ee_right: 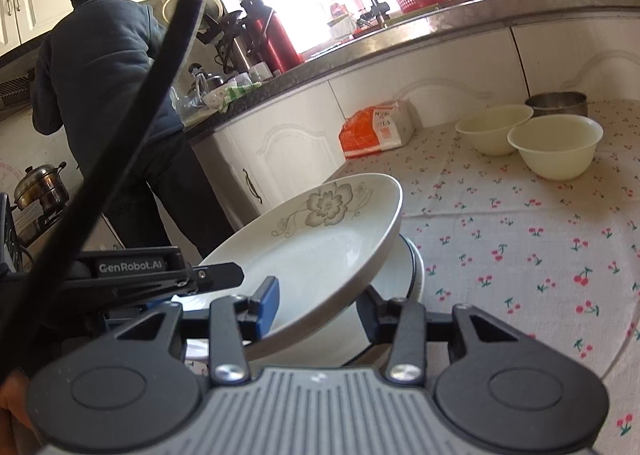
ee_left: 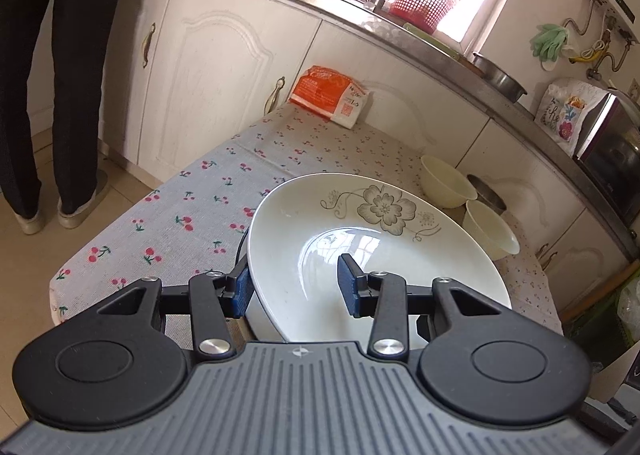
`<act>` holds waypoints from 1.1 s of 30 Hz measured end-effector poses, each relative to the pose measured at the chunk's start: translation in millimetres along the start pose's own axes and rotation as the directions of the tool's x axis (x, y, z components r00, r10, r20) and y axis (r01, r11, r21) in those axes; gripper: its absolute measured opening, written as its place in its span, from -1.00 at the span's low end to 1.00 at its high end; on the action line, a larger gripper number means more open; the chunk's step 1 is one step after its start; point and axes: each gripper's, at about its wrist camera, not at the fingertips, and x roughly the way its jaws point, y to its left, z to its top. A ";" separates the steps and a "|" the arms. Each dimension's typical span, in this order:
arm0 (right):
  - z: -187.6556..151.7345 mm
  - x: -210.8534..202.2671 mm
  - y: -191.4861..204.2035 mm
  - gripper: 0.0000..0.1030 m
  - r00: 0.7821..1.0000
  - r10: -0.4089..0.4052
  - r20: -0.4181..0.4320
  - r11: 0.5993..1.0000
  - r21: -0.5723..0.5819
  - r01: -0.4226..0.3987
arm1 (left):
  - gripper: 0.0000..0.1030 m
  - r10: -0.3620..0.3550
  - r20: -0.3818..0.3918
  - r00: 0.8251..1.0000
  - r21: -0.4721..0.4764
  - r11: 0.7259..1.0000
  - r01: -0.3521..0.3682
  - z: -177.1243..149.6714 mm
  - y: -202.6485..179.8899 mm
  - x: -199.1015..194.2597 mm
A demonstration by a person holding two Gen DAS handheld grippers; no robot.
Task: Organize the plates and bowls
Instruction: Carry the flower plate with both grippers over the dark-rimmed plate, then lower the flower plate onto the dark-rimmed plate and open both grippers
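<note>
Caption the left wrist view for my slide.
Tongs straddle the rim of a tilted flowered plate above a cherry-print tablecloth.

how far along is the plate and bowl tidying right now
Done: nothing looks finished. In hand: the flowered plate is tilted over a white dish, with the left gripper and right gripper both straddling its rim. Left: two cream bowls sit side by side, unstacked, beside a metal pot.

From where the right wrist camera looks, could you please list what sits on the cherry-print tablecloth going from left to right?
Flowered plate, tilted over a white dish → orange-and-white packet → first cream bowl → second cream bowl. I leave out the metal pot, which lies behind both bowls.
</note>
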 end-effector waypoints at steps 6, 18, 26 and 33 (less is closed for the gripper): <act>-6.0 4.0 0.1 -0.13 1.000 0.002 -0.030 1.000 0.009 -0.002 | -0.10 0.003 0.000 1.000 -0.005 1.000 -0.003 0.4 3.7 2.4; -3.9 -0.7 6.4 0.13 0.999 0.000 -0.049 1.000 -0.011 -0.001 | -0.03 0.004 0.019 1.000 0.007 1.000 -0.004 -6.3 6.6 -5.9; -3.7 -11.0 12.5 0.57 0.999 0.015 -0.048 1.000 -0.016 -0.016 | 0.21 0.034 0.053 0.998 0.018 0.999 -0.035 -5.6 11.6 -16.9; -5.0 -25.2 -9.1 0.84 0.998 0.000 -0.057 0.994 0.108 0.007 | 0.66 0.042 0.073 0.996 0.049 0.998 -0.046 -5.0 6.3 -31.3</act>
